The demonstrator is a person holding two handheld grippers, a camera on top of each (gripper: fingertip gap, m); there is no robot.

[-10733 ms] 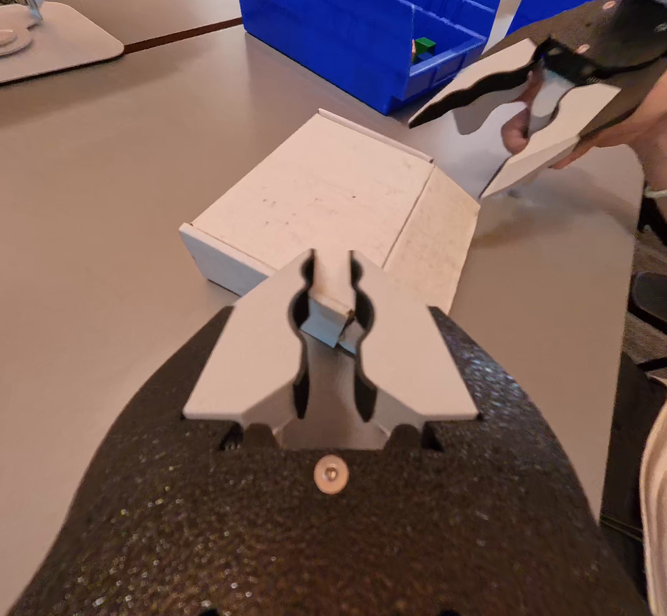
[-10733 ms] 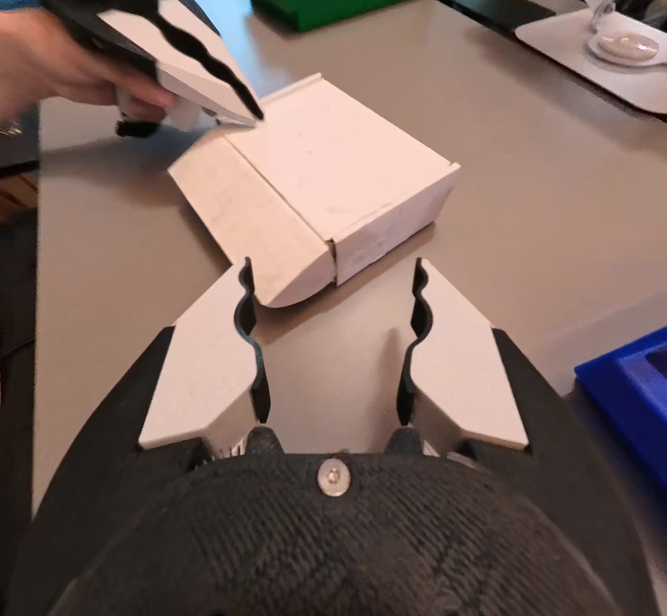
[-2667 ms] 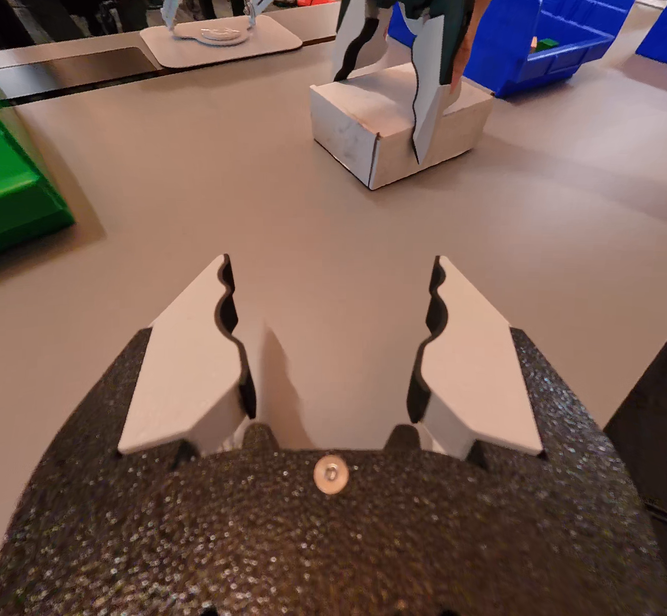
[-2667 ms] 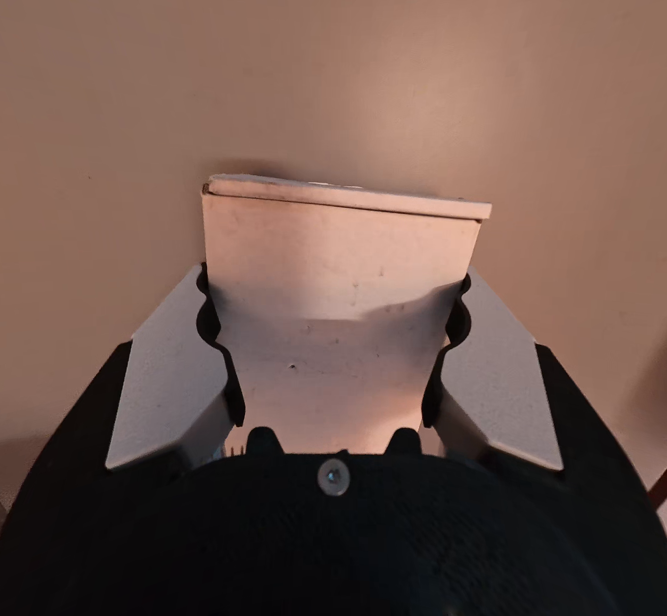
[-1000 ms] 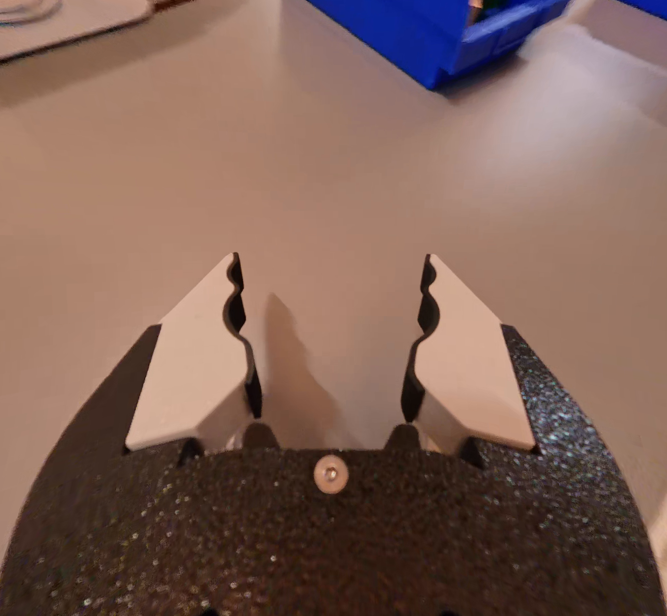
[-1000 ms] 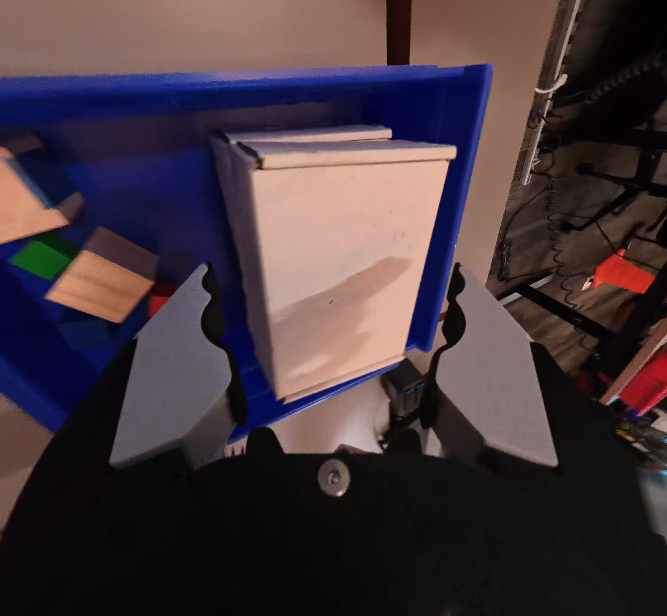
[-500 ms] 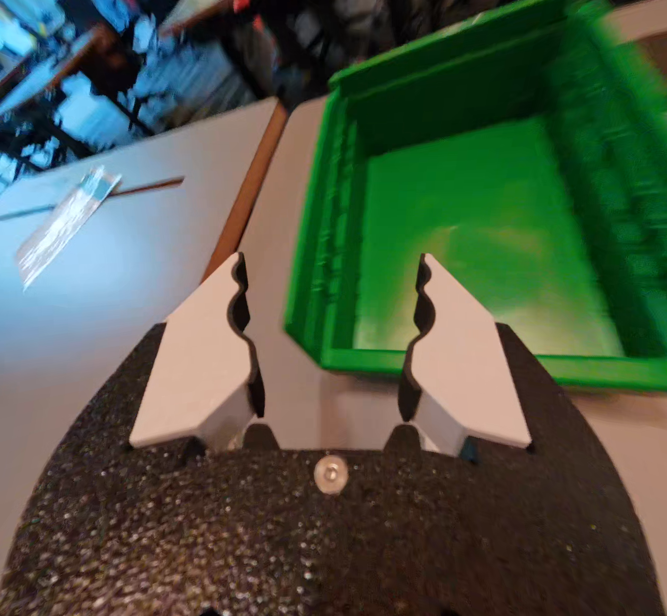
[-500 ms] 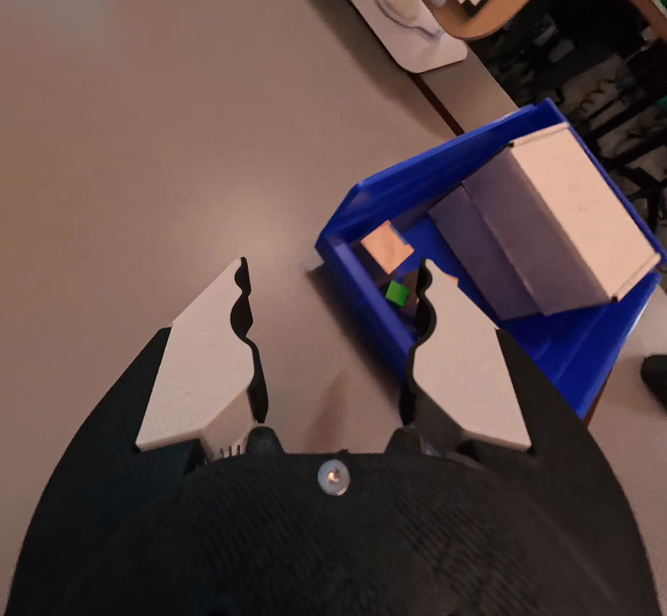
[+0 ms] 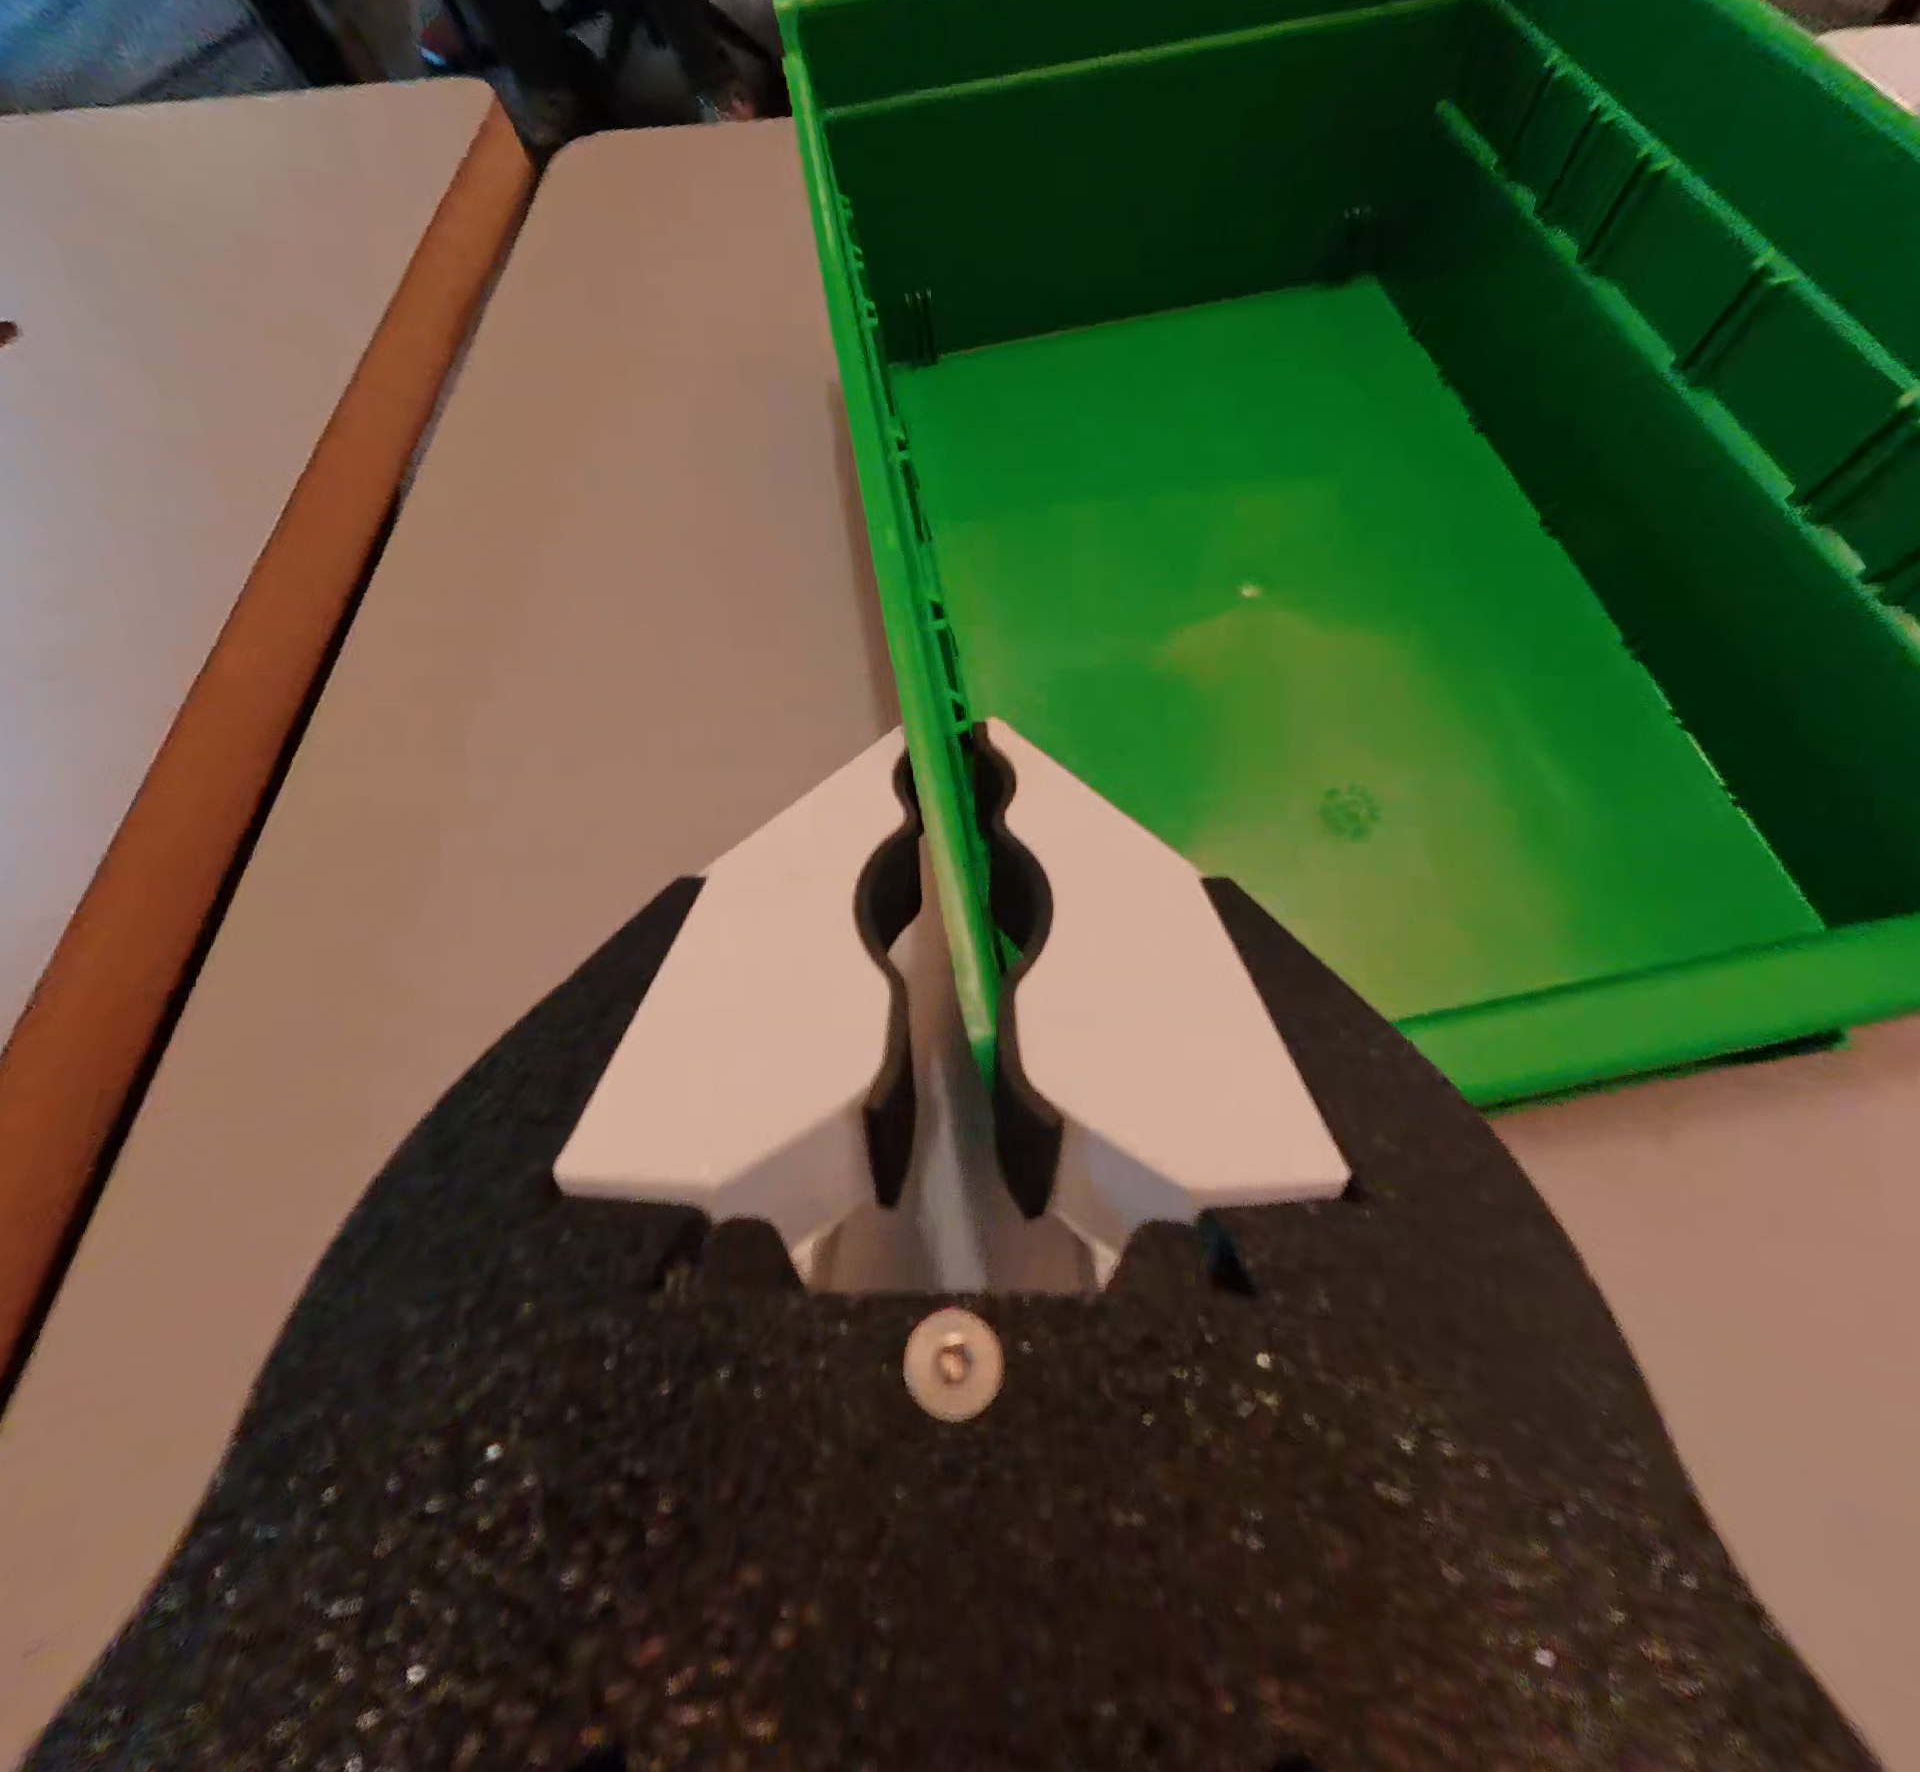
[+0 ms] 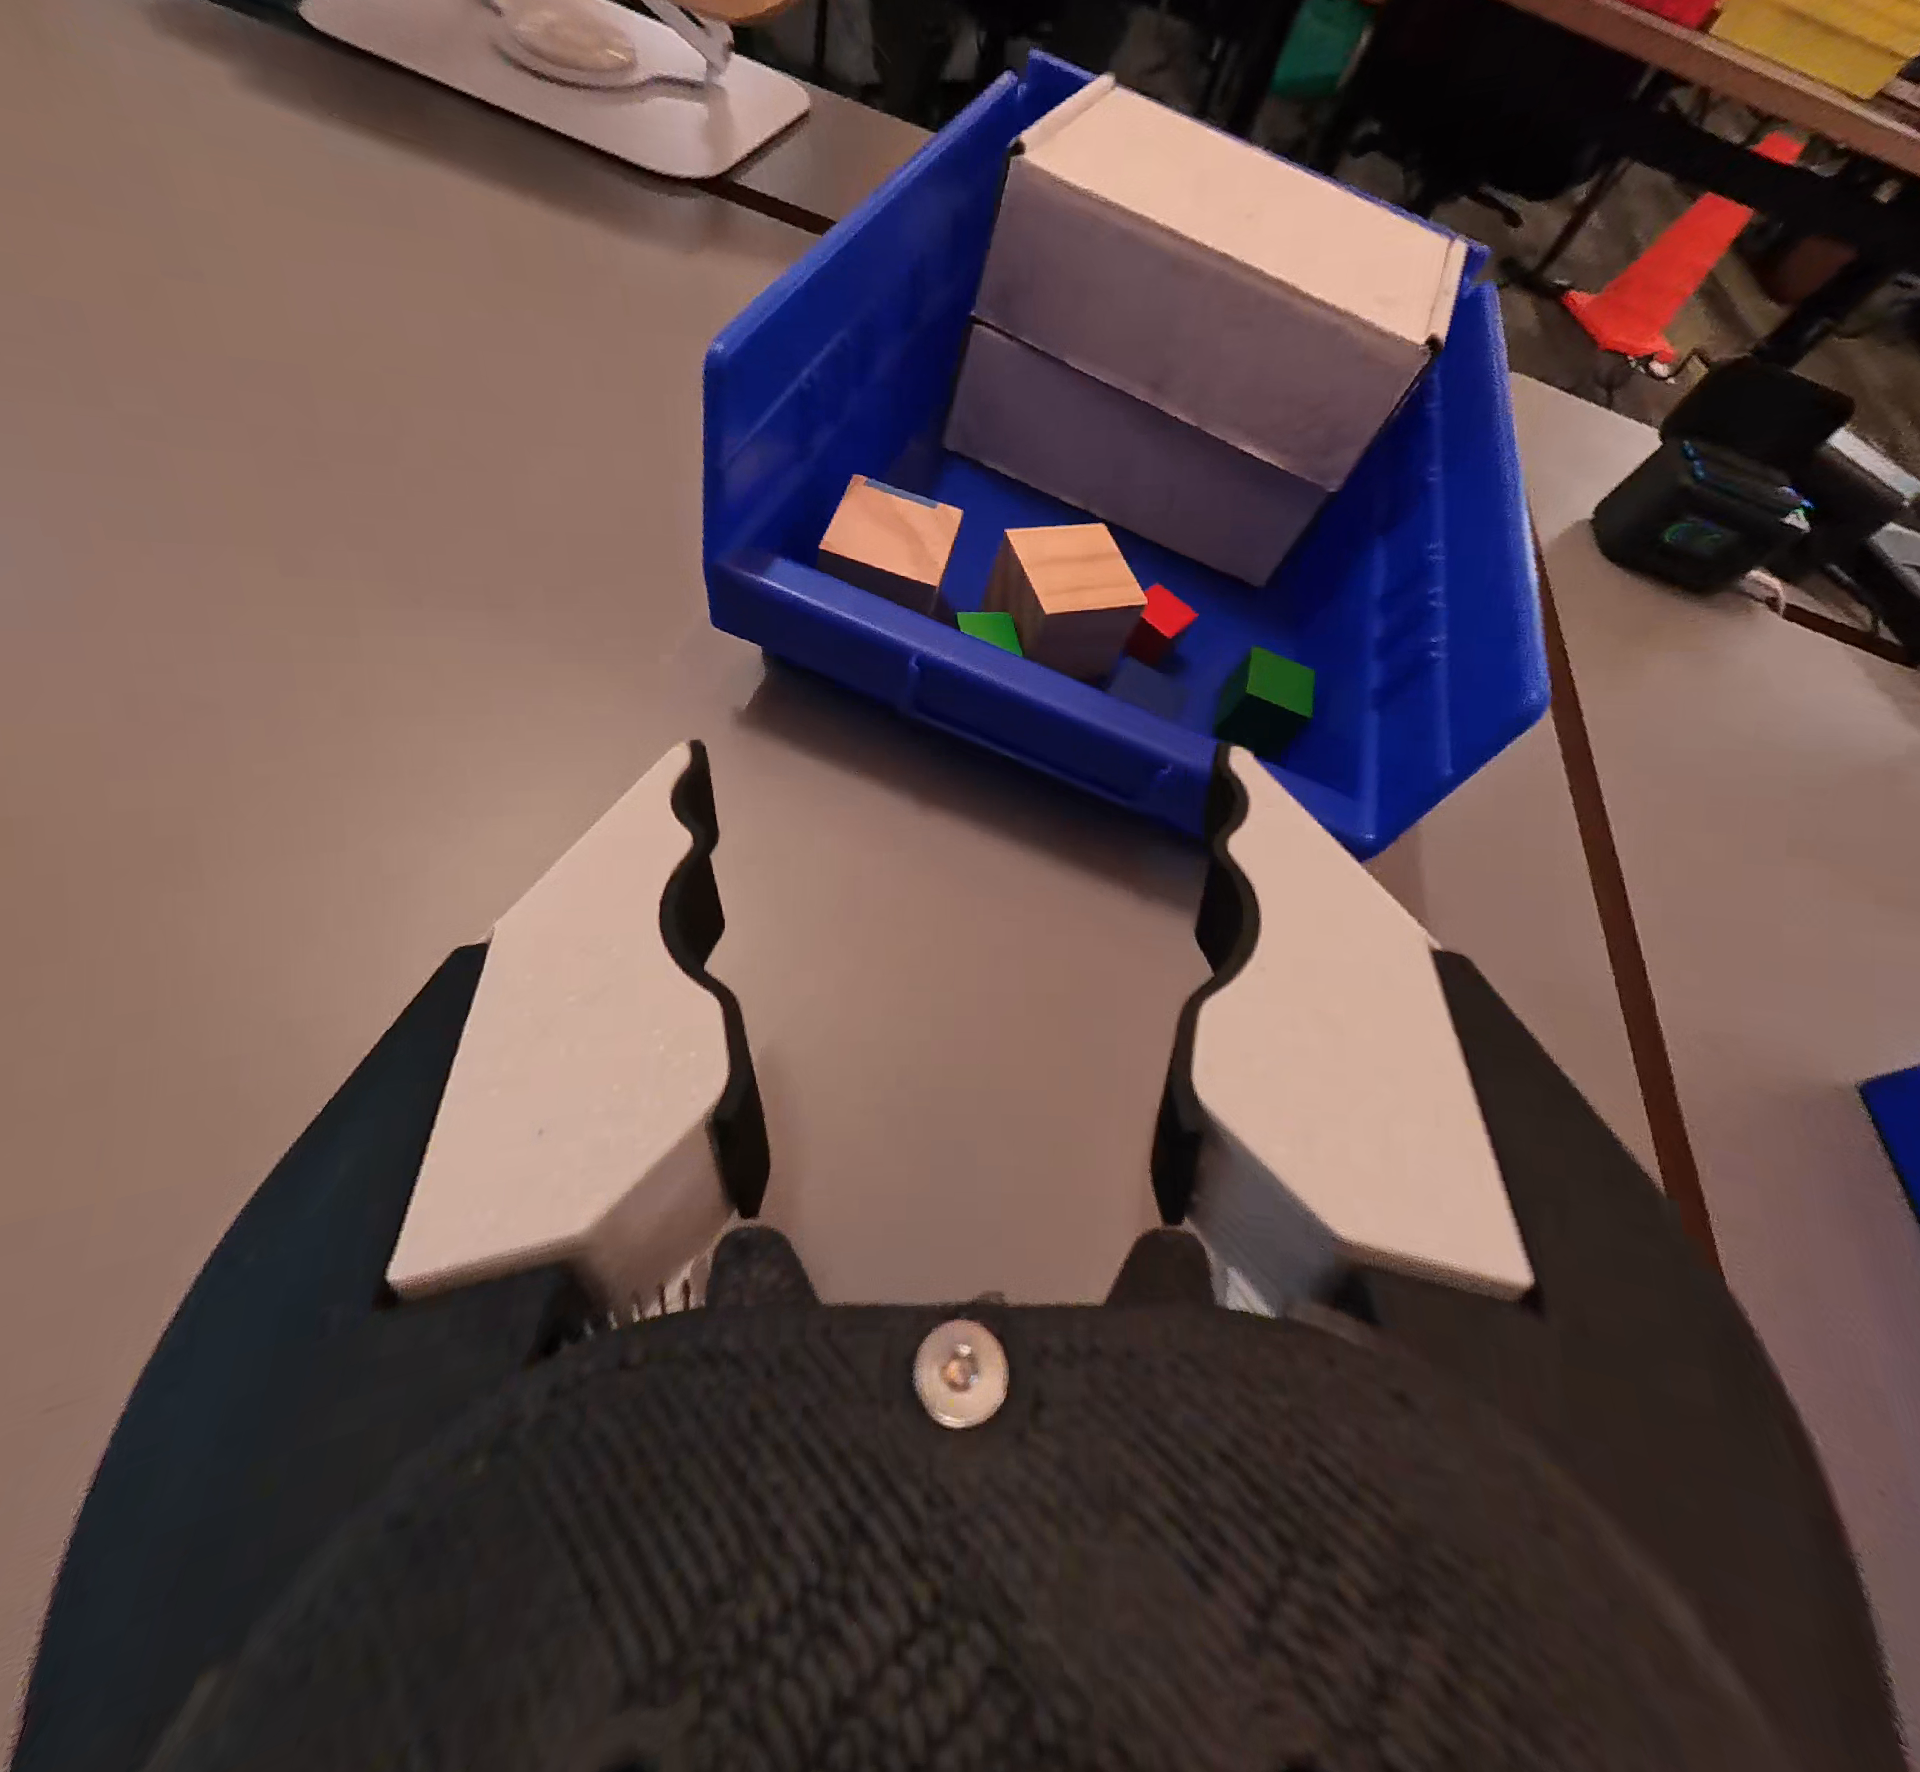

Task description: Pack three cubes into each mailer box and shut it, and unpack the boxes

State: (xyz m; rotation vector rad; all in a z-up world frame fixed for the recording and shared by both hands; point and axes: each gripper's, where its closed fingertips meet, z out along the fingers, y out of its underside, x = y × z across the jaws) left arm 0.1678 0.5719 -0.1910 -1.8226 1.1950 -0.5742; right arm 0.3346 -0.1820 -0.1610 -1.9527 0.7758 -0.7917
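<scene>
My left gripper (image 9: 943, 746) is shut on the left wall of an empty green bin (image 9: 1299, 579), near the bin's front corner. My right gripper (image 10: 961, 766) is open and empty above the table, just short of a blue bin (image 10: 1039, 714). In the blue bin two closed white mailer boxes (image 10: 1205, 268) lean stacked against the back wall. In front of them lie two wooden cubes (image 10: 1070, 584), two green cubes (image 10: 1270, 688) and a small red cube (image 10: 1164, 614).
A white stand base (image 10: 582, 65) sits at the back left of the grey table (image 10: 312, 527). A dark device (image 10: 1725, 486) lies right of the blue bin. A second table (image 9: 156, 372) adjoins on the left, past a brown edge. Between my right fingertips and the small red cube (image 10: 1164, 614) there is roughly 15 centimeters.
My left gripper has closed on the green bin's left wall. My right gripper has drawn back and levelled out, with the blue bin now straight ahead.
</scene>
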